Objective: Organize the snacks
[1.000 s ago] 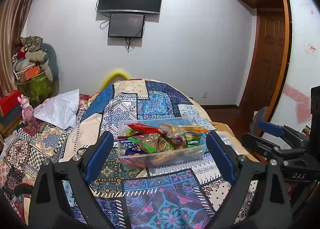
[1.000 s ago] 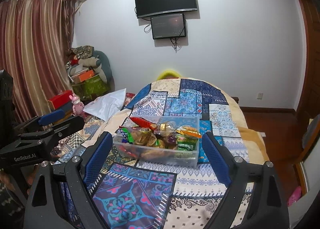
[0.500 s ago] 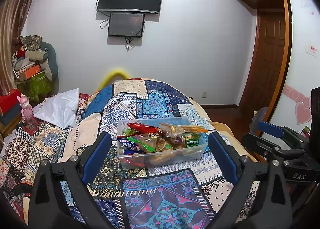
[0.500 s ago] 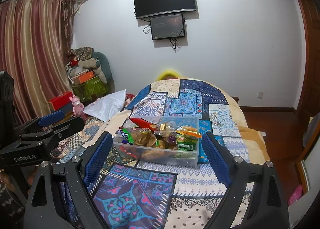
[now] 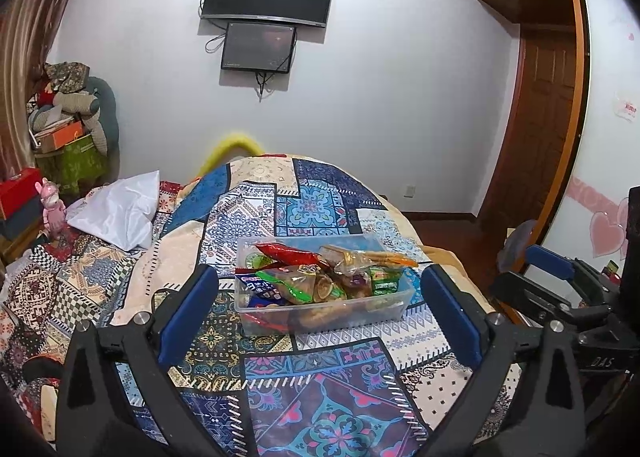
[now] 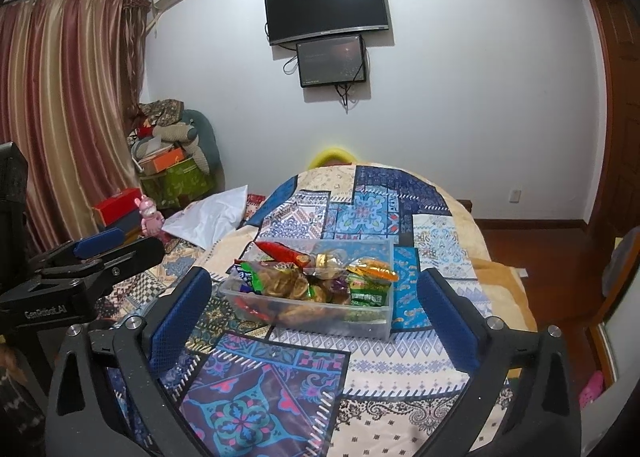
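Bed quilt (image 5: 328, 385) | snack bin (image 5: 320, 309) ahead of left gripper (image 5: 320, 299) (opening, empty)

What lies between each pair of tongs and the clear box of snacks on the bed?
Nothing visible: only patterned bedspread lies between the left tongs, the right tongs and the clear snack box. Both are opening, empty.

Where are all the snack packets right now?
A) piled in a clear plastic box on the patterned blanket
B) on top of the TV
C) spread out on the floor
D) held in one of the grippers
A: the snack packets lie heaped inside the clear plastic box, which sits on the patterned blanket, ahead of both empty grippers.
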